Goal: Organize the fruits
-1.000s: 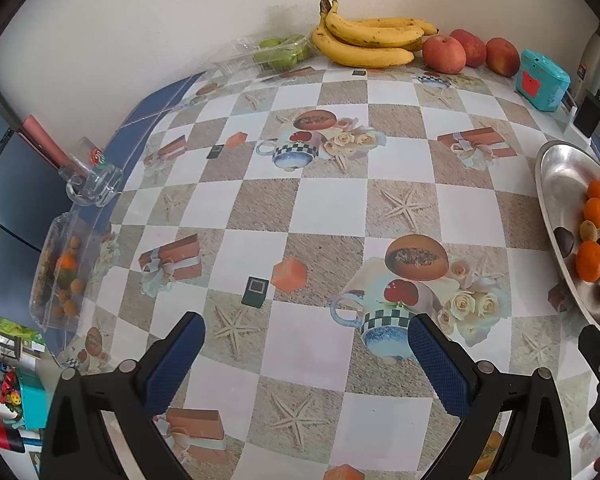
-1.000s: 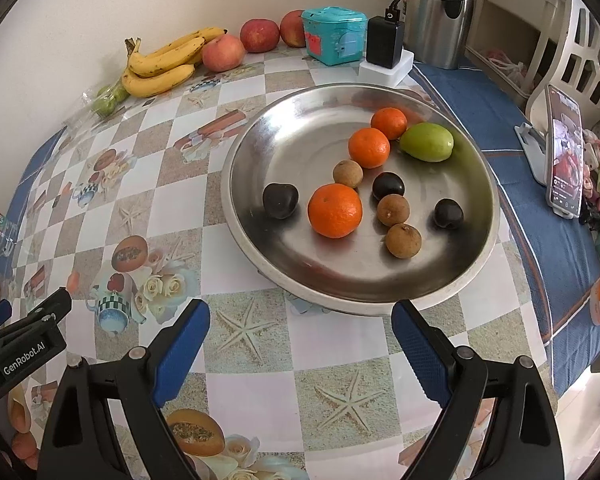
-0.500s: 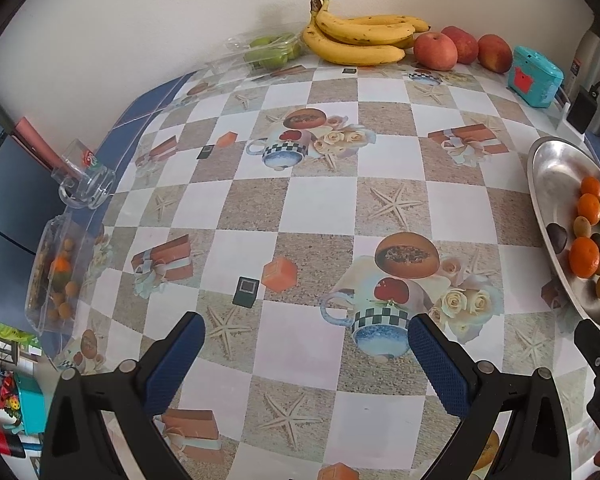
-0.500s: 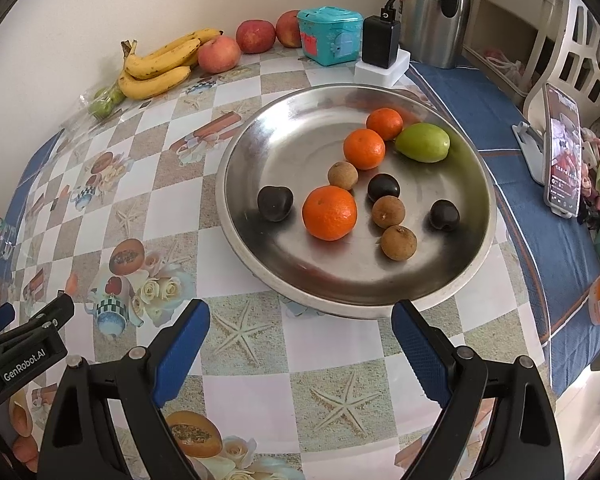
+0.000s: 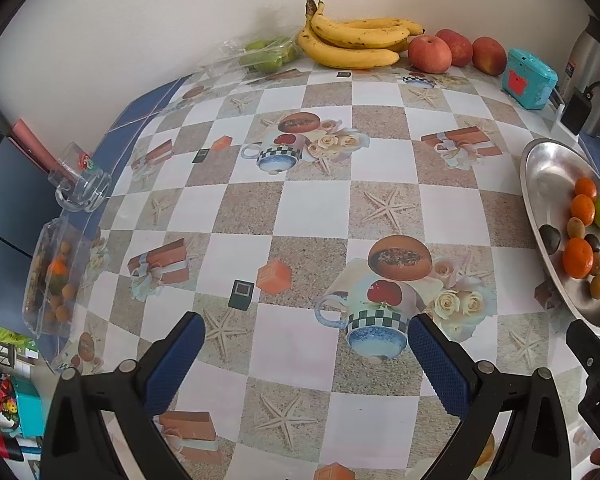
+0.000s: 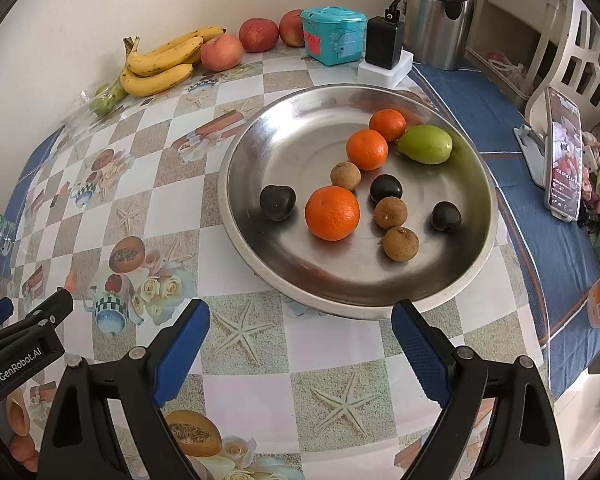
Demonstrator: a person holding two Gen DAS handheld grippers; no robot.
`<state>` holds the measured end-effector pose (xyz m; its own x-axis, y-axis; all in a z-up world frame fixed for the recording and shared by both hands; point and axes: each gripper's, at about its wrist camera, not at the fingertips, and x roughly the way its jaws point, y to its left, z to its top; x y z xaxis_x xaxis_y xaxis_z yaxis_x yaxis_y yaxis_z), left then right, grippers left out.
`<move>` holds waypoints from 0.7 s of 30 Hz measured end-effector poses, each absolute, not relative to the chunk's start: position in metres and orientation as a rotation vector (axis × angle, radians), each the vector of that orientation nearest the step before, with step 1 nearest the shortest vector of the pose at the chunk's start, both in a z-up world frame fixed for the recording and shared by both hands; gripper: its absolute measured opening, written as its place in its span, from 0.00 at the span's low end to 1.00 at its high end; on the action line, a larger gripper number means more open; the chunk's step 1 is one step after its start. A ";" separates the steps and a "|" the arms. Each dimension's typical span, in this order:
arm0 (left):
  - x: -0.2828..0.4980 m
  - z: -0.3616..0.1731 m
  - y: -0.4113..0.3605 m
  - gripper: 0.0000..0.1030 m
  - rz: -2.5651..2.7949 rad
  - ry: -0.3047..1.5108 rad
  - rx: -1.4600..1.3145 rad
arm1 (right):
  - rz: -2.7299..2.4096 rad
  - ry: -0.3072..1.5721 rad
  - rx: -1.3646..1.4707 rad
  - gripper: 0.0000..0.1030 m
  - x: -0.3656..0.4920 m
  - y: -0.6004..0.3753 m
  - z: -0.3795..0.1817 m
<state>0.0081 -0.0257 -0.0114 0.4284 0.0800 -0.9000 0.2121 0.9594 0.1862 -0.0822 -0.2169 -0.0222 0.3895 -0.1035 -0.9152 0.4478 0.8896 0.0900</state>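
Right now both tools hang spread wide and empty above the checkered worktop [image 5: 300,208]. Ahead of the right tool [image 6: 300,332] sits the steel plate [image 6: 260,140], holding 3 oranges [image 6: 332,213], 1 green fruit [image 6: 425,144], 3 brown round fruits [image 6: 390,212] and 3 dark ones [image 6: 277,202]. Well beyond the left tool [image 5: 306,342], against the wall, lie the bananas [image 5: 356,42] with 3 red apples [image 5: 430,54] just beside them.
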 end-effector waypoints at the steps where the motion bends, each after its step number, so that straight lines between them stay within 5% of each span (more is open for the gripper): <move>1: 0.008 -0.011 -0.026 1.00 -0.086 1.130 0.290 | -0.360 1.121 0.349 0.90 -0.082 -0.217 -0.022; 21: 0.009 -0.009 -0.025 1.00 -0.084 1.125 0.283 | -0.360 1.122 0.347 0.90 -0.082 -0.216 -0.023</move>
<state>0.0085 -0.0246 -0.0086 0.4319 0.0761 -0.8987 0.2083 0.9611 0.1815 -0.0819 -0.2163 -0.0227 0.3892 -0.1046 -0.9152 0.4470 0.8901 0.0884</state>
